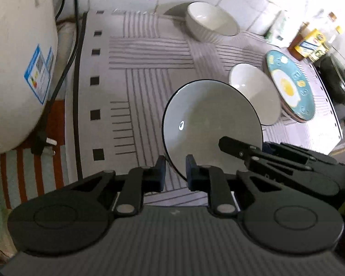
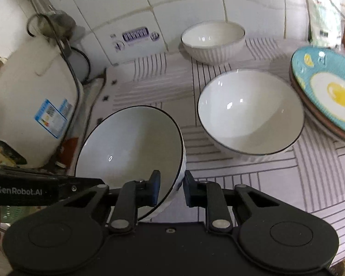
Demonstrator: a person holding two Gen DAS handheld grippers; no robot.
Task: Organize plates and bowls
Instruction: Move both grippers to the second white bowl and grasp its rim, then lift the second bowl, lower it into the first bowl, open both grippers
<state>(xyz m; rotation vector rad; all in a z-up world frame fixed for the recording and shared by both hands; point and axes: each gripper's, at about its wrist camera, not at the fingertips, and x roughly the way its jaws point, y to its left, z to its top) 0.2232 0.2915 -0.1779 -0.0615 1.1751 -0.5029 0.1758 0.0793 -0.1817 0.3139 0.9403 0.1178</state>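
Note:
A white bowl with a dark rim (image 1: pixel 207 119) (image 2: pixel 131 147) hangs tilted above the striped mat (image 1: pixel 138 69), held by both grippers. My left gripper (image 1: pixel 176 172) is shut on its near rim. My right gripper (image 2: pixel 171 188) is shut on the rim at the bowl's right side, and one of its fingers (image 1: pixel 232 146) reaches over that rim in the left wrist view. A finger (image 2: pixel 85 181) of the left gripper enters from the left in the right wrist view. A second plain white bowl (image 2: pixel 250 112) (image 1: pixel 255 92) stands upright on the mat, just right of the held bowl.
A ribbed white bowl (image 2: pixel 212 41) stands at the back near the tiled wall. A stack of plates with a blue fried-egg plate (image 2: pixel 329 87) on top lies at the right. A white rice cooker (image 1: pixel 16 57) with its cord fills the left. Bottles and packets (image 1: pixel 310 41) crowd the far right.

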